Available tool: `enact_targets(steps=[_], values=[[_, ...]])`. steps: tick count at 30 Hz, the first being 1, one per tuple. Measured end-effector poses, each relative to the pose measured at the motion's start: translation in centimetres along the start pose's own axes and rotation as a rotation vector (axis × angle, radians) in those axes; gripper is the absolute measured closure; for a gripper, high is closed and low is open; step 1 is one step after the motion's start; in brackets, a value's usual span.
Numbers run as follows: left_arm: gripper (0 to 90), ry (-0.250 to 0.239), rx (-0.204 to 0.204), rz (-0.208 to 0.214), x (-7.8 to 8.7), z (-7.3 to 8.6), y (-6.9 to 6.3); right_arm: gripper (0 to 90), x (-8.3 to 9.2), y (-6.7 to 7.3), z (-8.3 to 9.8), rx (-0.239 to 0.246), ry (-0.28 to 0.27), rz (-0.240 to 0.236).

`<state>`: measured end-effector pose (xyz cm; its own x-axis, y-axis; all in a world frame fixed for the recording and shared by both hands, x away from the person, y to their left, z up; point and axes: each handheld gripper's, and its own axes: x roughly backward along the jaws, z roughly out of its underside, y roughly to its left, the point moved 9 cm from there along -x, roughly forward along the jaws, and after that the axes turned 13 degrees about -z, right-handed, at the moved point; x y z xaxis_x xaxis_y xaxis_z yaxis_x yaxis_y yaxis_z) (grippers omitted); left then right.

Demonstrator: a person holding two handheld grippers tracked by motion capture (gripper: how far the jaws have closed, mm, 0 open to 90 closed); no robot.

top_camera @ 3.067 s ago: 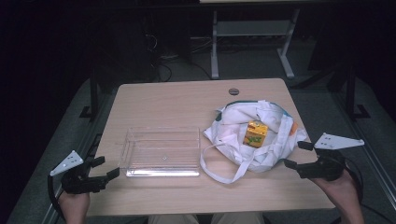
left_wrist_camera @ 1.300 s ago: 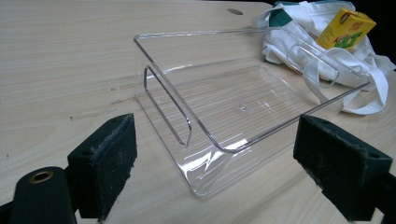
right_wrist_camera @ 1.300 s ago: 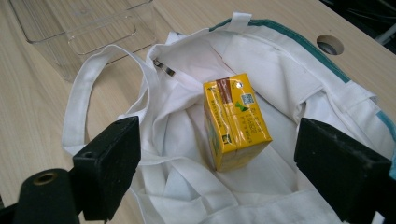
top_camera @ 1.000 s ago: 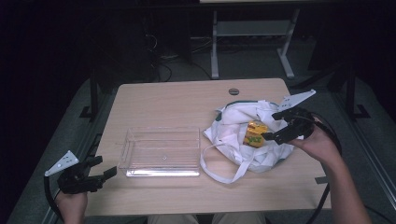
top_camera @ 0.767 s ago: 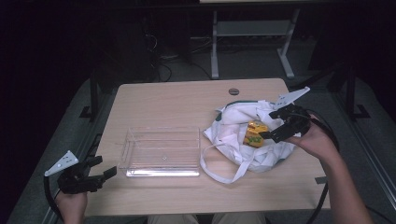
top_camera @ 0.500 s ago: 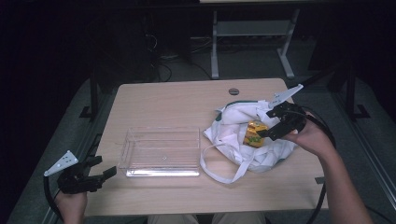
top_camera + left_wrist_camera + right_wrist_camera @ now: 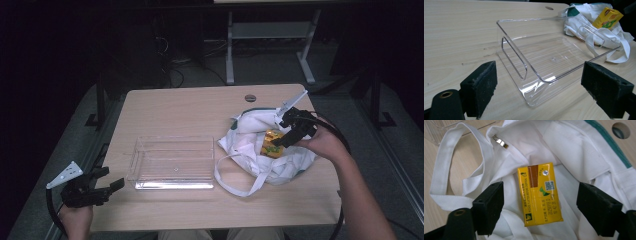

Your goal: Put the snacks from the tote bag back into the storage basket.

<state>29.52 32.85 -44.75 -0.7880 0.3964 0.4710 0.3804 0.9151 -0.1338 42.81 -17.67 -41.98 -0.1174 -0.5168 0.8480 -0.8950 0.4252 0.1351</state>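
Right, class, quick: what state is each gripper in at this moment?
Left gripper: open, holding nothing, facing the clear tray.
Right gripper: open, jaws just been closing, either side of the yellow carton, pads not yet on it.

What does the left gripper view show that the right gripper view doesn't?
Left gripper view: the clear tray's whole floor and its handle slot. Right gripper view: the carton's back with its printed code, and the bag's zip pull. Both: the yellow carton lying on the white bag.
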Motion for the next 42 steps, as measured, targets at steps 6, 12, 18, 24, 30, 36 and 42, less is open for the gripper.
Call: enact_targets(steps=[6,12,18,24,30,36,42], values=[[13.0,-0.004,-0.002,-0.001,0.0,-0.1,0.0,29.6,-0.9,-0.2,0.1,0.001,0.038,-0.03],[13.0,-0.006,0.001,0.001,0.0,-0.1,0.0,35.1,-1.8,-0.4,0.3,0.001,0.077,-0.046],[13.0,-0.008,0.002,0.006,0.0,-0.1,0.0,41.3,-2.4,-0.5,0.3,0.021,0.114,-0.032],[13.0,-0.009,0.004,0.005,0.0,-0.1,0.0,45.2,-2.7,-0.8,0.3,0.025,0.135,-0.023],[13.0,-0.011,0.005,0.005,0.0,-0.1,0.0,45.8,-3.0,-0.8,0.3,0.037,0.146,-0.022],[13.0,-0.015,0.01,0.006,0.0,-0.1,0.0,49.7,-3.1,-0.8,0.2,0.059,0.149,-0.023],[13.0,-0.014,0.011,0.006,0.0,-0.1,0.0,50.1,-3.1,-0.8,0.2,0.06,0.146,-0.032]])
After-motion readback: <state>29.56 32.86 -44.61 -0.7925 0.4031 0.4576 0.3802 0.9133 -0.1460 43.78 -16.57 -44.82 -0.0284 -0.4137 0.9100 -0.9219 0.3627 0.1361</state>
